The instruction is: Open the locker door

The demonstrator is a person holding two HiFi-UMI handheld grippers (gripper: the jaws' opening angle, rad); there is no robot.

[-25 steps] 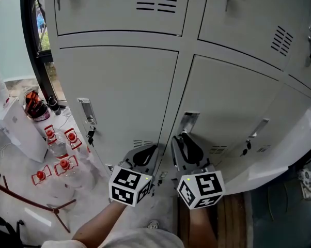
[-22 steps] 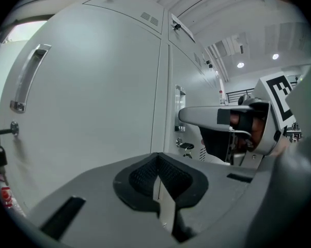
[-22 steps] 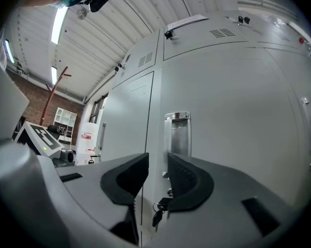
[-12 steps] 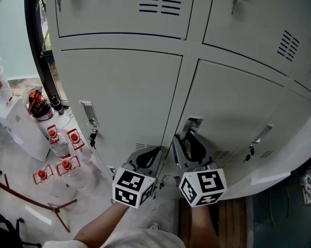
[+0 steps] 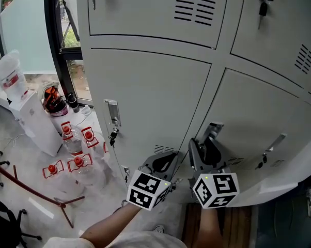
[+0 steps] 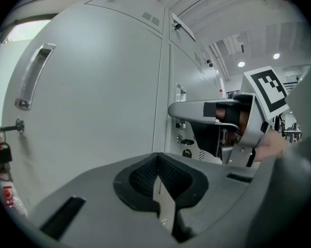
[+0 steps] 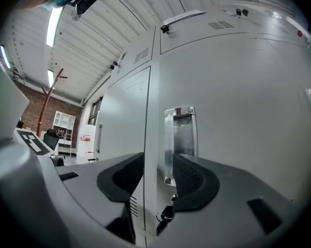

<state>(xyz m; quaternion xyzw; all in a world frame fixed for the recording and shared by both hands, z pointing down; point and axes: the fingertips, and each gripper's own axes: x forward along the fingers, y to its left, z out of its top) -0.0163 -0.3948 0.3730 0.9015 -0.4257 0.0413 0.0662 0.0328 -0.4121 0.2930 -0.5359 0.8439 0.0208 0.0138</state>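
On my feed the right gripper points level at the light grey metal locker door, the lower one on the right of the bank. Its jaws stand wide apart and have just been opening. In the right gripper view the door's left edge and the left side of the silver recessed metal handle sit in the gap between the two dark pads, and neither pad presses on them. A small dark key hangs just below the handle, at 6 o'clock from it. I cannot tell whether the door has come off its frame. From the head camera the handle lies at 12 o'clock from the right gripper, just beyond the jaw tips. The left gripper sits just beside the right one at its 9 o'clock, in front of the neighbouring grey locker door. Its jaws are together with nothing between them, only a thin slit showing in the left gripper view. That neighbouring door carries its own silver handle at 10 o'clock from the left gripper. Clear plastic bottles with red caps stand on the floor at 9 o'clock, well apart from both grippers.
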